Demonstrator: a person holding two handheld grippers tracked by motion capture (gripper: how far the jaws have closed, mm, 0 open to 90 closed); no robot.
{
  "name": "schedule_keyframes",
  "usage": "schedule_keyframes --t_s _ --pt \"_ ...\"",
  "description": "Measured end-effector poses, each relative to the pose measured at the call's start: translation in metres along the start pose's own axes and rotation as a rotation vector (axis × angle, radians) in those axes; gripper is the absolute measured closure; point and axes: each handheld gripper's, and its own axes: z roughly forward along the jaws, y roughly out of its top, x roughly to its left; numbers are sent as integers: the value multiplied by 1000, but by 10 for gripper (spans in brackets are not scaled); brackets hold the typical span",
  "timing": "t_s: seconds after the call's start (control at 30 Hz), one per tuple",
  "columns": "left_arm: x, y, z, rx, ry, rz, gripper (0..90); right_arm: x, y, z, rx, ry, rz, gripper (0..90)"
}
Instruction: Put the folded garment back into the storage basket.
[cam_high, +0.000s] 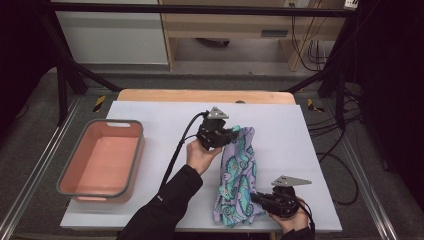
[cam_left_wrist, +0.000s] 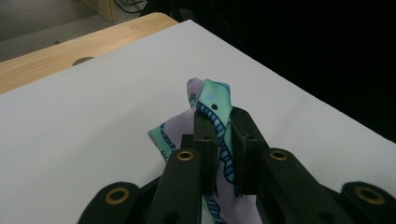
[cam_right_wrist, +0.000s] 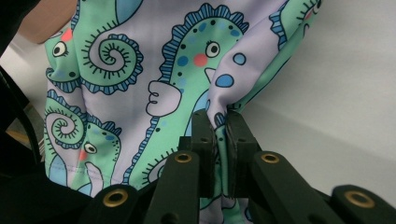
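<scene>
Table (cam_high: 150, 112) surface is covered by a smooth white sheet. Soft, crumpled seahorse-print cloth (cam_high: 237, 175) is stretched above it, pinched at opposite ends by closed jaws of left gripper (cam_high: 231, 135) and right gripper (cam_high: 256, 197). Pink grey-rimmed rectangular tub (cam_high: 67, 172) is seen holding nothing.

Cloth (cam_high: 237, 172): thin, smooth printed fabric with a slight sheen, soft folds, seahorse pattern in mint and lilac. Left hand-held gripper (cam_high: 231, 135) and right hand-held gripper (cam_high: 255, 196): matt black plastic jaws, brass-coloured metal rivets, grey flat plate on top. Table (cam_high: 150, 95): light wood edge, smooth, with a matt white sheet (cam_high: 165, 125) over it, paper-like. Tub (cam_high: 131, 170): pink smooth plastic, faintly glossy, grey rim. Sleeve (cam_high: 165, 210): black matt fabric.
</scene>
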Motion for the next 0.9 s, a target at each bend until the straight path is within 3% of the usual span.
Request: schedule_keyframes --t_s 0.57,0.9 --pt "-2 15 -15 3 7 21 818 7 14 0 -19 11 -24 847" --pt "-1 24 -32 -11 12 27 818 16 27 1 -43 29 -39 847"
